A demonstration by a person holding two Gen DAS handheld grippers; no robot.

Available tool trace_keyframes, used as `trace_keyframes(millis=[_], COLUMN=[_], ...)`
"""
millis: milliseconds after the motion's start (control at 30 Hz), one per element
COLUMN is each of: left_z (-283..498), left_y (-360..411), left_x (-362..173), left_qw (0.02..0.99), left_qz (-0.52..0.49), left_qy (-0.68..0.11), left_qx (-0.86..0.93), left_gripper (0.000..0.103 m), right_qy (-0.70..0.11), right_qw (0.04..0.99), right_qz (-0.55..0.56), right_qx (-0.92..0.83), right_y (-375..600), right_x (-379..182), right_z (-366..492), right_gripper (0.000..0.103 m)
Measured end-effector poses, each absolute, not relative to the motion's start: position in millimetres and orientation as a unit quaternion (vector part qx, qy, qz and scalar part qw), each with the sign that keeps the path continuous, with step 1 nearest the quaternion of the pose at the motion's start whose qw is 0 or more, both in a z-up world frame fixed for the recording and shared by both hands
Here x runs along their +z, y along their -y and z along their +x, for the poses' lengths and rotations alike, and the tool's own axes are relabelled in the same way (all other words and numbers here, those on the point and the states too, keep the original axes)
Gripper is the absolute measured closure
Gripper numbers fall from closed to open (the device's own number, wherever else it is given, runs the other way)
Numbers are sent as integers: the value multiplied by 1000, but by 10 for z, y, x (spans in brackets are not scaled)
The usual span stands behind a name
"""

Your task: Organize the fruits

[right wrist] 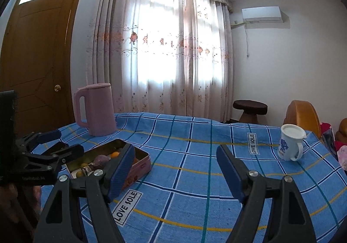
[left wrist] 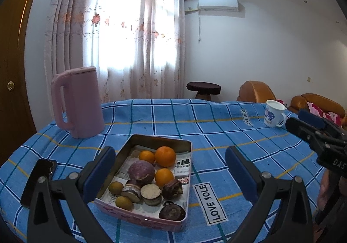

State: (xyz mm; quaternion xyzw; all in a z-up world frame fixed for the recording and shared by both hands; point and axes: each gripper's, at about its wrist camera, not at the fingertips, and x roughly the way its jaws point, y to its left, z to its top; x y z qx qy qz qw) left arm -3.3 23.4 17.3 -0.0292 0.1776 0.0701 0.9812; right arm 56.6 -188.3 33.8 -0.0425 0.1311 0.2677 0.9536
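Note:
A shallow pink tin box (left wrist: 130, 142) lined with newspaper sits on the blue checked tablecloth. It holds three oranges (left wrist: 165, 156), a round purple fruit (left wrist: 141, 172), small yellow-green fruits (left wrist: 116, 187) and dark brown cut pieces (left wrist: 172, 212). My left gripper (left wrist: 170, 174) is open, its fingers standing either side of the box, above it. My right gripper (right wrist: 174, 169) is open and empty over bare cloth, to the right of the box (right wrist: 141, 161). It also shows at the right edge of the left wrist view (left wrist: 314, 128).
A pink kettle (left wrist: 79, 101) stands behind the box to the left. A white mug with blue print (left wrist: 273, 116) stands at the far right. A black phone (left wrist: 38, 180) lies left of the box. Chairs and a stool stand beyond the table.

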Motion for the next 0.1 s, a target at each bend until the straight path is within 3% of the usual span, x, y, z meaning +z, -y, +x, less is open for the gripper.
trace_keyframes(millis=[100], left_z=[-34], left_y=[-203], left_x=[164], left_qw=[982], left_qz=[-26], left_qy=[-179], left_qx=[63], left_gripper=[0], right_qy=[-133], right_qw=[955], right_qz=[-40], right_qx=[264], right_y=[1922], right_x=[327], right_z=[589], right_gripper=[24])
